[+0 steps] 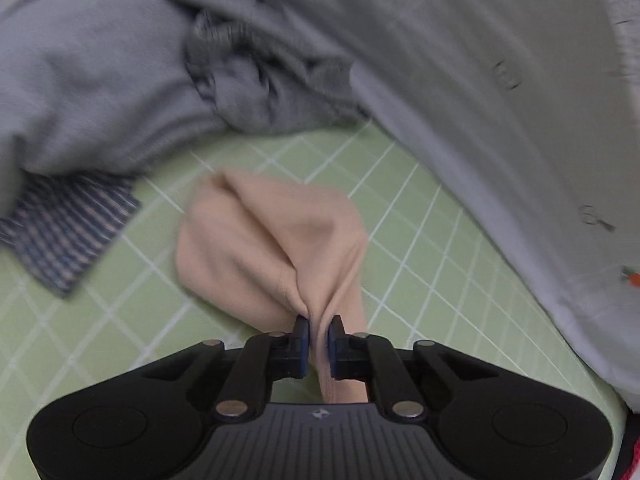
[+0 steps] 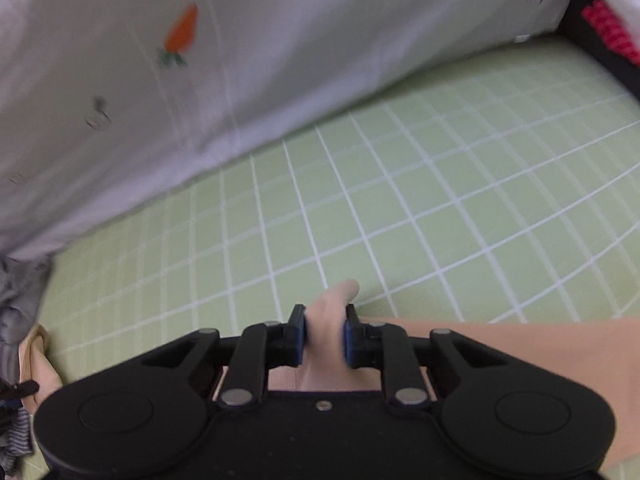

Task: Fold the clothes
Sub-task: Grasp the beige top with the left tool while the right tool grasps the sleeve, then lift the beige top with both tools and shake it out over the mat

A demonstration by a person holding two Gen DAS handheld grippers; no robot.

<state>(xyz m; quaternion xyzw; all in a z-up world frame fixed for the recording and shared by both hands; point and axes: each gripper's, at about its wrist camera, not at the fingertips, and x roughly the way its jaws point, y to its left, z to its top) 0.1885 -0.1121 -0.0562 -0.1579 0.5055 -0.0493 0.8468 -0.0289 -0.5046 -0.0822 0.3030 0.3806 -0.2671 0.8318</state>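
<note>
My left gripper (image 1: 319, 330) is pinching a bunched fold of the beige garment (image 1: 272, 240), the blue pads pressed tight on the cloth, and the rest of it trails forward over the green grid mat (image 1: 420, 216). My right gripper (image 2: 325, 322) is clamped on another part of what I take to be the same beige cloth, a rounded nub of it poking out past the fingertips and a flat stretch lying off to the right under the tool.

So the garment sits on the mat, close in, gripped at two places. Beyond it a pile waits: a grey sweatshirt (image 1: 92, 80), a striped piece (image 1: 64, 232) tucked beneath it, and a pale shirt (image 2: 120, 100) with a carrot motif (image 2: 182, 34) and buttons, draped across the back of the mat.

I read this as the start of a fold: both grips just set, nothing lifted or laid over yet. What I can't tell is which edges I hold, since the cloth is crumpled at each pinch.

Next I'd want to raise both hands together and draw them apart so the cloth hangs flat, keeping it clear of the pile, then lay it on the open mat to the right before folding
</note>
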